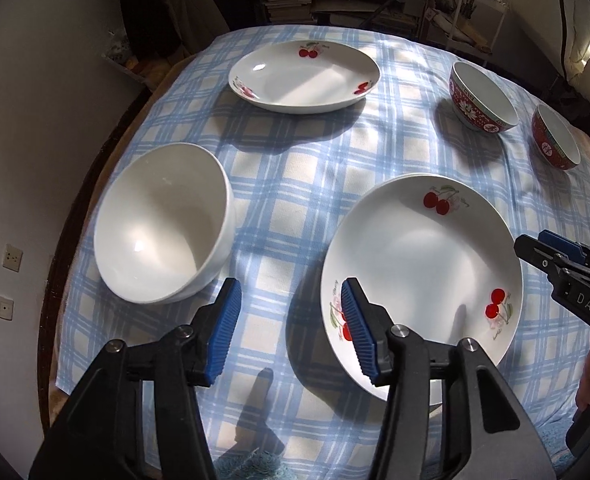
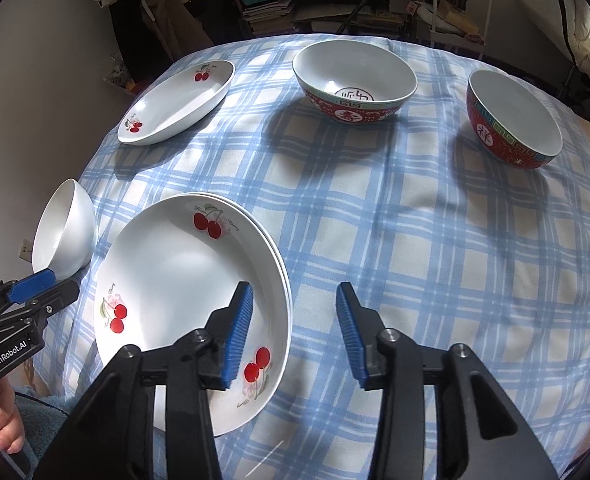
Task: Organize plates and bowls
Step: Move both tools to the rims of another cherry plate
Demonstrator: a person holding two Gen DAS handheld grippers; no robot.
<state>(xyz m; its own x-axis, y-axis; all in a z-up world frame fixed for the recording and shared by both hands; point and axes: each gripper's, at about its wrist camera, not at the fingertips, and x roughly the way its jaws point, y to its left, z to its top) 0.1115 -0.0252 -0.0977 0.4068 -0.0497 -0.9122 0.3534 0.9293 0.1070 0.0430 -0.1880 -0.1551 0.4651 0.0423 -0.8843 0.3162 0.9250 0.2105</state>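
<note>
Stacking plates on the checked counter

Sitting nearest, the plate stack (image 2: 183, 280) lay on the blue-checked cloth (image 2: 415, 260) of the counter, two cherry-printed plates nested. The white bowl (image 1: 163, 224) stood just left of it, apart. A single cherry plate (image 1: 305, 76) lay at the far side, and two red bowls (image 2: 355, 80) (image 2: 513, 118) stood well apart toward the right. The left gripper (image 1: 293, 330) hung spread over the stack's near-left rim, holding nothing. The right gripper (image 2: 295, 336) hung spread over its right rim, also empty.
</note>
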